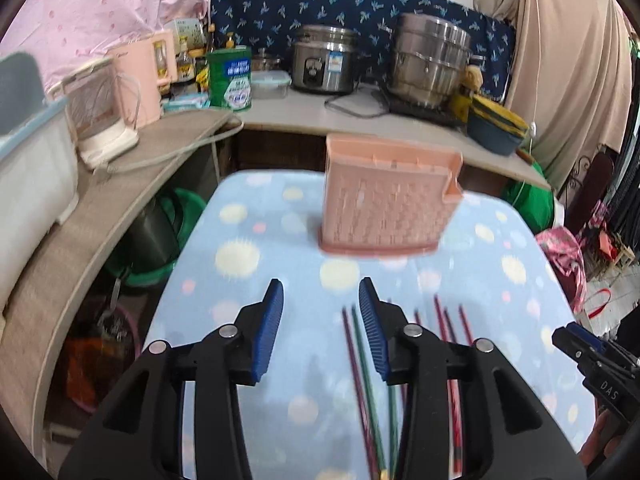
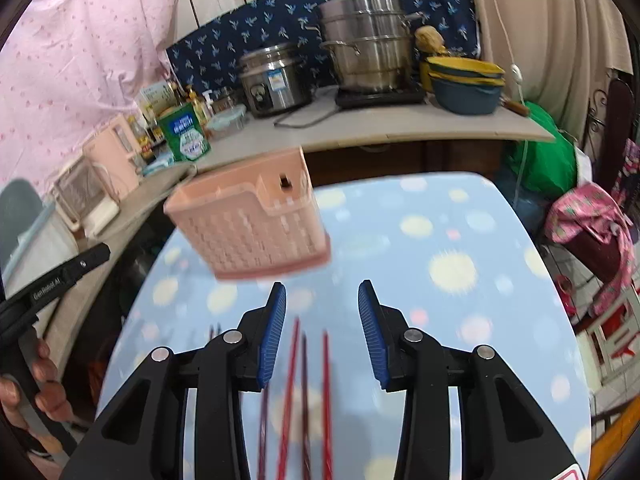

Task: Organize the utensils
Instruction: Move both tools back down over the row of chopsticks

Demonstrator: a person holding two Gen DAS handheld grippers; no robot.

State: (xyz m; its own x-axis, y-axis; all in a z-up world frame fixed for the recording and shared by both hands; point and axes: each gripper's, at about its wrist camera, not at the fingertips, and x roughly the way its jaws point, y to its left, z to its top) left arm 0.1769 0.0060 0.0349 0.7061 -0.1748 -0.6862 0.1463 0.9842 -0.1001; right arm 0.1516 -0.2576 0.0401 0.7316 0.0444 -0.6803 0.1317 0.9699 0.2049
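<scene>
On the worktop (image 1: pixel 256 240), under its pale blue spotted cloth, a pink slotted utensil holder (image 1: pixel 386 208) stands upright near the far edge, and the chopsticks (image 1: pixel 362 364) lie loose on the cloth nearer us, red, dark and green ones in two rough bunches running away from the person. Both sets of tongs hang over them with nothing held: the left tongs (image 1: pixel 321 292) stand apart with bare cloth between the blue pads and a green and a dark stick just beside the right pad; the right tongs (image 2: pixel 322 294) are likewise parted, with three reddish sticks lying on the cloth below the gap, not pinched. To my eye the step in hand is picking up sticks for the holder, and doing it well means coming down across a bunch, not along it, closing on a pair or more at mid-length so they do not swing, then tipping them point-down into the open top without nudging the light holder over. Both views are smeared, so I cannot count the sticks, nor say whether any overlap. Their near ends are hidden under the tongs' black arms, and the inside of the holder is not visible, so whether anything is already in it I cannot say.
</scene>
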